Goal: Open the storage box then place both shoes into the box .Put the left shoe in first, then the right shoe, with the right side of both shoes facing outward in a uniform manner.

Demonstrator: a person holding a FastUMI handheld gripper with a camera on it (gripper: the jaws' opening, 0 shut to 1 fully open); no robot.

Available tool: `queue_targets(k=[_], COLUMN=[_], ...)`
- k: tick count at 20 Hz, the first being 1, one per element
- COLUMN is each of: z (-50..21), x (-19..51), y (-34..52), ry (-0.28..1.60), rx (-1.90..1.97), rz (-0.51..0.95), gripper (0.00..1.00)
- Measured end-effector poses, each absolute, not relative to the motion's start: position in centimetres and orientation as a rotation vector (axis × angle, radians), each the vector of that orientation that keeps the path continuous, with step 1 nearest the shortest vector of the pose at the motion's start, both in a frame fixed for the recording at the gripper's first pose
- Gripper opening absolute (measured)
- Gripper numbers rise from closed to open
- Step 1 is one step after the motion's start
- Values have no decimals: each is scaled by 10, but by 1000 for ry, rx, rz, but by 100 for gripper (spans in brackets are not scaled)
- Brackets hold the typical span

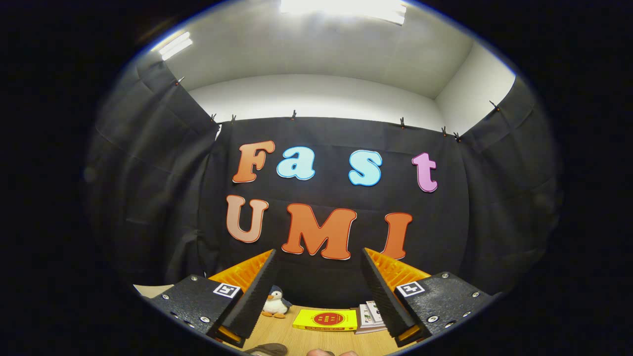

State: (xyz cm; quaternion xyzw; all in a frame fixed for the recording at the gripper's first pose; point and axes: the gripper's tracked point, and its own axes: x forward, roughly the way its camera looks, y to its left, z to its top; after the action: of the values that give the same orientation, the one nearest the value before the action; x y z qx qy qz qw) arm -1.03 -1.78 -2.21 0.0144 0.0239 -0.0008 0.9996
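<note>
Wooden surface, booth rear: penguin toy, yellow book parked aside. My gripper raised, jaws apart, empty, pre-approach.

A small plush penguin sits on the wooden tabletop near the black cloth wall. Beside it lies a flat yellow box with a red circle, and next to that a stack of booklets.
</note>
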Motion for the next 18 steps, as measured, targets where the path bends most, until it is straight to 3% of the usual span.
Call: queue_targets(k=[8, 18], z=[-86, -175], x=[-11, -27], y=[12, 112], ry=[235, 547], rx=[152, 434], rz=[55, 222], gripper=[99, 98])
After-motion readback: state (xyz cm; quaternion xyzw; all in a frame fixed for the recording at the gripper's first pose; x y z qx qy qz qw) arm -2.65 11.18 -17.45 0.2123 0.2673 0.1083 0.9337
